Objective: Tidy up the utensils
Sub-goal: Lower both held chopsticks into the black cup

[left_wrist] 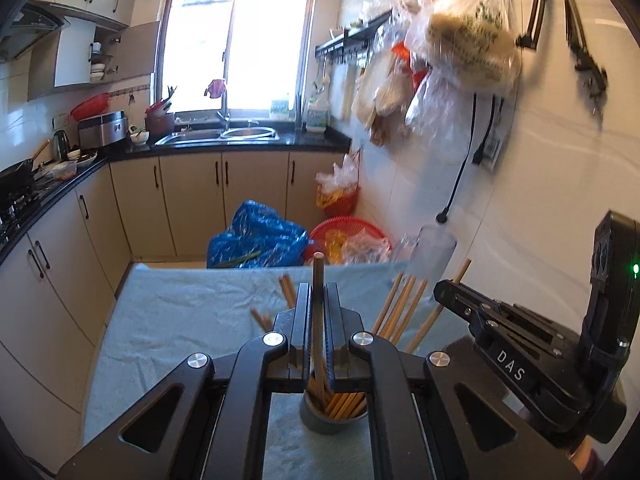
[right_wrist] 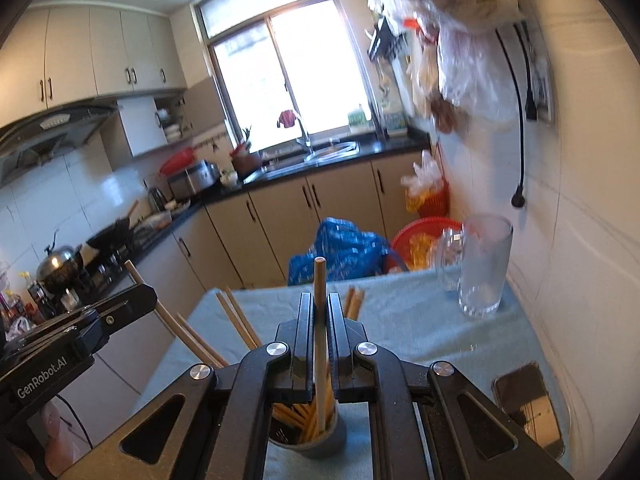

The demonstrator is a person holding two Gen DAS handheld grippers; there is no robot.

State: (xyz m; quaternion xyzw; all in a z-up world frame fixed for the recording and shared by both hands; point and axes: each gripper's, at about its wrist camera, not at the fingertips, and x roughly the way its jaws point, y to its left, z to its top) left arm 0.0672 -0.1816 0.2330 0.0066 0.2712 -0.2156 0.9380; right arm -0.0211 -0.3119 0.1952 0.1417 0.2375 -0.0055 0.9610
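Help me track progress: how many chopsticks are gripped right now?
2: a dark chopstick in the left gripper, a pale chopstick in the right gripper, both over the grey cup.

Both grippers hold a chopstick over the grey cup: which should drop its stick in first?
Probably the right gripper: its chopstick already reaches down among the sticks in the grey cup. The left gripper looks nearly as ready.

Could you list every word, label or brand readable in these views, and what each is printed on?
"DAS": on the right gripper body, left wrist view.
"GenRobot.AI": on the left gripper body, right wrist view.
Green print on the hanging plastic bag: too blurred to read.
Labels on the bottles by the window: too small.
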